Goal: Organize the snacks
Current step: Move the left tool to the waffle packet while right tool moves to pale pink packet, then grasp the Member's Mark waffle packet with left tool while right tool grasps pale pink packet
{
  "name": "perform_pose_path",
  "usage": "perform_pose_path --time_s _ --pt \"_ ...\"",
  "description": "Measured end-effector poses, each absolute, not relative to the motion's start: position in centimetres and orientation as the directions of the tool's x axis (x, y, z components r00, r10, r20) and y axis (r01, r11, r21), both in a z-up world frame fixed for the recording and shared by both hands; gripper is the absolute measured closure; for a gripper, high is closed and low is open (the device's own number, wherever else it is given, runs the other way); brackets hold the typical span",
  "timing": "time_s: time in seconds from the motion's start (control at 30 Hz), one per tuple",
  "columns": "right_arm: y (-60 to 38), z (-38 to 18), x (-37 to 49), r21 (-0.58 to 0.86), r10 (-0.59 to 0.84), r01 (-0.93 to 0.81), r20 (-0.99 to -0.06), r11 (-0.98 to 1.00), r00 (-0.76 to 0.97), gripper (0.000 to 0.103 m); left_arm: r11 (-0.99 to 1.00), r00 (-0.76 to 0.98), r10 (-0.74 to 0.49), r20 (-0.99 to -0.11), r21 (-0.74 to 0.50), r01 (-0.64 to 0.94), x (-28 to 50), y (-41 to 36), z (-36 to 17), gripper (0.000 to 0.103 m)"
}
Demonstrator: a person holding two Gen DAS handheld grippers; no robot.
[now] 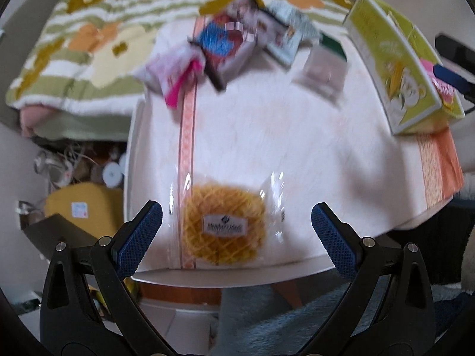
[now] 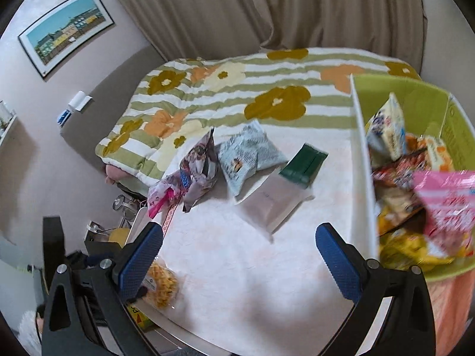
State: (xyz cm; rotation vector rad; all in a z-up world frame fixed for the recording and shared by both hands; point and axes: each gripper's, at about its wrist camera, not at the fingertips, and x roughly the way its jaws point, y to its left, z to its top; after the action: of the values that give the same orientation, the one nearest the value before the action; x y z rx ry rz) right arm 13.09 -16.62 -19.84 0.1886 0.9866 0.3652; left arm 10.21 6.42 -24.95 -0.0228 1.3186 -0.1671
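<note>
Left wrist view: the left tool [image 1: 237, 222] gapes wide, empty, over a wrapped waffle [image 1: 223, 227] at the tabletop [image 1: 267, 136] edge; its label is blurred. Right wrist view: the right tool [image 2: 239, 250] is wide open, empty, beside the green box [image 2: 427, 98] of snacks.

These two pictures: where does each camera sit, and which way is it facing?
Left wrist view: on the left hand-held gripper, looking down at the near table edge, its open fingers flanking a wrapped waffle.
Right wrist view: on the right hand-held gripper, open and empty, looking across the table toward the bed, beside the green box of snacks.
Shared: the waffle, the scattered snack packets, the green box and the flowered blanket.
</note>
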Motion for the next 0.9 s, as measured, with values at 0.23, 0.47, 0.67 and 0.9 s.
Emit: perform_pose_path --time_s 0.23,0.47,0.67,0.9 --pt "-14.2 -22.4 13.0 0.306 0.324 -0.117 -0.812 0.945 0.486 0.0 0.983 0.155 -0.141 -0.978 -0.12 0.142 9.8 7.1 -28.9 0.003" --pt "-13.7 -24.0 13.8 0.285 0.286 -0.074 -0.84 0.956 0.462 0.0 0.978 0.103 -0.166 -0.981 -0.15 0.145 10.0 6.1 -31.1 0.003" --pt "-13.8 -26.3 16.1 0.274 0.274 -0.064 -0.86 0.96 0.43 0.0 0.987 0.105 -0.11 -0.988 -0.095 0.133 10.5 5.3 -31.9 0.001" --pt "-14.1 -28.6 18.4 0.278 0.269 -0.04 -0.87 0.96 0.414 0.0 0.99 0.116 -0.028 -0.993 -0.011 0.143 10.8 4.1 -32.9 0.0"
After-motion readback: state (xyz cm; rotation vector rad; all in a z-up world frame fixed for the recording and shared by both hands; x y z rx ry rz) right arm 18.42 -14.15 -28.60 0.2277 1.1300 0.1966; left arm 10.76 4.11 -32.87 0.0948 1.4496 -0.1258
